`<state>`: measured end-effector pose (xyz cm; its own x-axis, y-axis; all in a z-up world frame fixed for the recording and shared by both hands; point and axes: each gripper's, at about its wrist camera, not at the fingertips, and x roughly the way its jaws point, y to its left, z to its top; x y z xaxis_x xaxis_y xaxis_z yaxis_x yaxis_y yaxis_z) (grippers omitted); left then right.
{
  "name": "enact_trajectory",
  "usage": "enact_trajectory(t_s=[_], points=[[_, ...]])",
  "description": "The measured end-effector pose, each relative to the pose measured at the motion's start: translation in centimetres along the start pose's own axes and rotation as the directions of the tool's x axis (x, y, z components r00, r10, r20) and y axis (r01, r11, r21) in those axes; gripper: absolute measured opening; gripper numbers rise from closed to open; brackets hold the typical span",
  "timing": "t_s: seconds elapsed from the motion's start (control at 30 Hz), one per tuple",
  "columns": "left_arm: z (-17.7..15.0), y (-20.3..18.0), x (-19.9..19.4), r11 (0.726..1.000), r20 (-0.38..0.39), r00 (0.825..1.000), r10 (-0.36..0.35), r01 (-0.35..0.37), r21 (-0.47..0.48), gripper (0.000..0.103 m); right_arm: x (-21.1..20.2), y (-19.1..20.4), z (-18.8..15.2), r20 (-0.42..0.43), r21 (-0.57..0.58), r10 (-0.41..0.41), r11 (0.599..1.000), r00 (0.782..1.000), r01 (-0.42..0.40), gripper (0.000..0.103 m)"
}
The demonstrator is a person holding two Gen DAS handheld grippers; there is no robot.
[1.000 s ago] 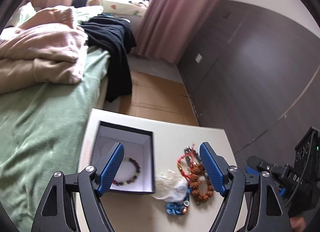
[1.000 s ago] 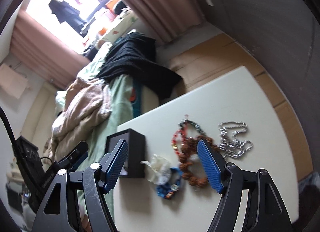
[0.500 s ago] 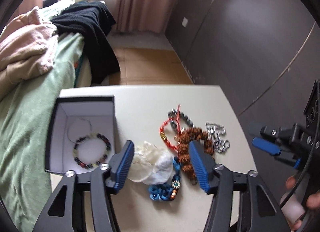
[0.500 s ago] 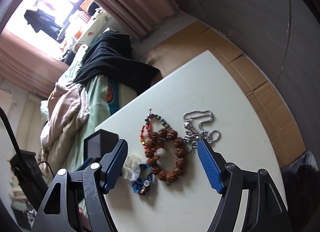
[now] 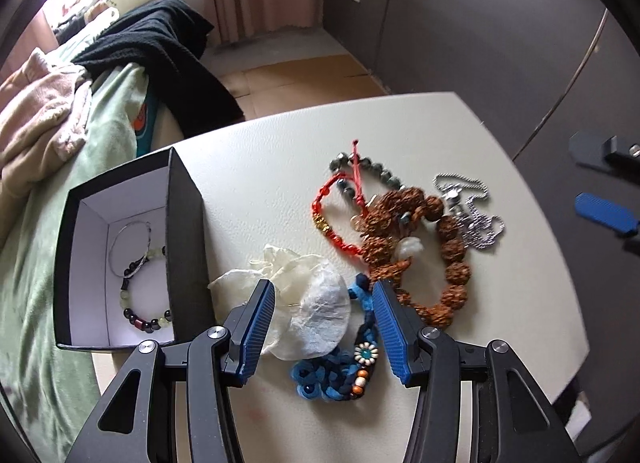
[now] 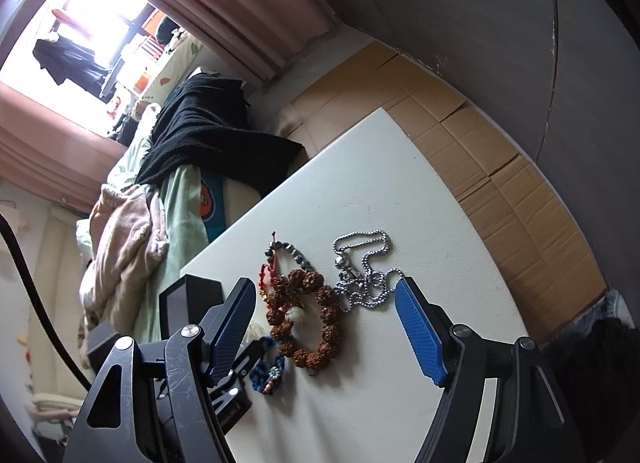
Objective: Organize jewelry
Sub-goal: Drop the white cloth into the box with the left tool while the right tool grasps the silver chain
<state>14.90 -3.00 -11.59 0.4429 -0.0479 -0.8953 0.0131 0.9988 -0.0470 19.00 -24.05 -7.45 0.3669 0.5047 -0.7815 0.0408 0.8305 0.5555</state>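
The jewelry lies in a loose pile in the middle of the white bench [image 5: 400, 135], and one bead bracelet [image 5: 146, 303] and a thin wire hoop already sit inside the black box [image 5: 186, 231] at the left of the left wrist view. The left gripper [image 5: 323, 317] hangs low over the pile with its fingers partly open, one on each side of a soft white pouch [image 5: 316, 311] and holding nothing. The pouch looks thin, light and floppy, so it will likely crumple; a pinch on its bunched top should work best. Just right of it lies a blue knotted bracelet [image 5: 332, 373] with a little flower bead, soft and easy to pinch anywhere along the cord. The big brown seed bracelet [image 5: 452, 247] is bumpy and hard, and a finger can hook one bead. The silver chain [image 6: 368, 275] is slippery and may slide out or tangle. The right gripper [image 6: 326, 329] is wide open above the brown bracelet, empty. I see no brand or writing, though the view is a bit bent at the edges.
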Motion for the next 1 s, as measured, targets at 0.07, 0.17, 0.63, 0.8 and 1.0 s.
enact_trajectory(t_s=[0.07, 0.17, 0.63, 0.8, 1.0], points=[[-0.1, -0.2, 0.5, 1.0, -0.006, 1.0, 0.016, -0.015, 0.009, 0.041, 0.1, 0.0, 0.1, -0.001, -0.005, -0.005, 1.0, 1.0, 0.005, 0.073], [-0.2, 0.1, 1.3, 1.0, -0.027, 0.999, 0.02, -0.02, 0.003, 0.008, 0.9, -0.2, 0.2, -0.005, -0.018, -0.045, 0.999, 0.999, 0.045, 0.073], [1.2, 4.3, -2.8, 0.982, 0.135, 0.987, -0.087, 0.108, -0.154, 0.0, 7.5, 0.6, 0.7, -0.054, -0.105, -0.15, 0.984, 0.987, 0.144, 0.057], [1.3, 5.5, -4.1, 0.969, 0.179, 0.976, -0.125, 0.158, -0.19, 0.0, 9.4, 1.1, 0.8, -0.062, -0.139, -0.183, 0.975, 0.981, 0.173, 0.044], [1.5, 6.7, -6.0, 0.958, 0.246, 0.959, -0.139, 0.193, -0.211, 0.0, 10.2, 2.6, 0.6, -0.03, -0.208, -0.263, 0.945, 0.964, 0.251, 0.039]])
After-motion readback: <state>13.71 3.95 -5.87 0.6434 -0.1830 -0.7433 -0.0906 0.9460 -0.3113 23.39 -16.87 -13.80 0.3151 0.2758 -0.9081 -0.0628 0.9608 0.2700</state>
